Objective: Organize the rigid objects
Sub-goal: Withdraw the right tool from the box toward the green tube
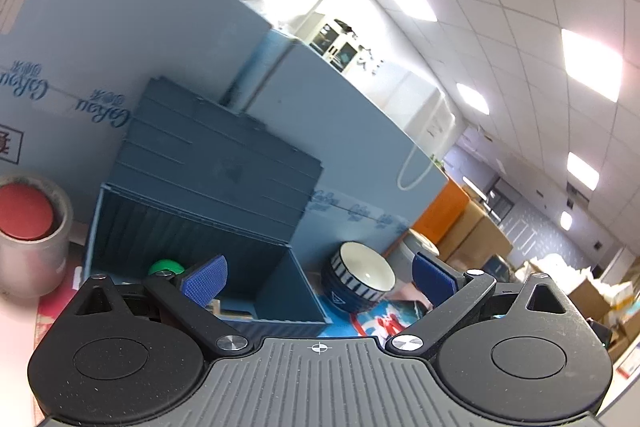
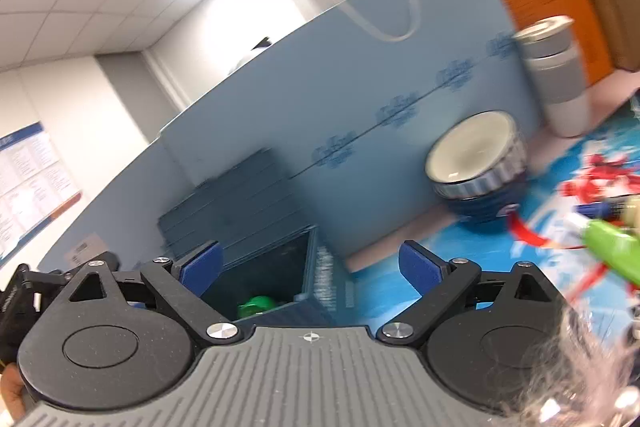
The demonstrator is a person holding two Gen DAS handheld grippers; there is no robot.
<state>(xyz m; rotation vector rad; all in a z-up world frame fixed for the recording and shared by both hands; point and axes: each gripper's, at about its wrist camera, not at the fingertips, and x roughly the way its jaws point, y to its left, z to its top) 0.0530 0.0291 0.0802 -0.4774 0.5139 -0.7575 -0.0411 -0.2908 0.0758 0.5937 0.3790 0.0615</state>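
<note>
Blue storage box (image 1: 208,227) is seen lid-up with a green item (image 1: 165,267) already inside; a striped bowl (image 1: 360,279) and blurred markers, possibly pens (image 2: 600,211), are left out on the mat. Left gripper (image 1: 320,277) and right gripper (image 2: 310,265) are both spread wide, nothing held, box just ahead, bowl right of it.

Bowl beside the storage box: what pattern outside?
Dark blue bowl, white-striped rim band, cream inside; clearest in left wrist view.
</note>
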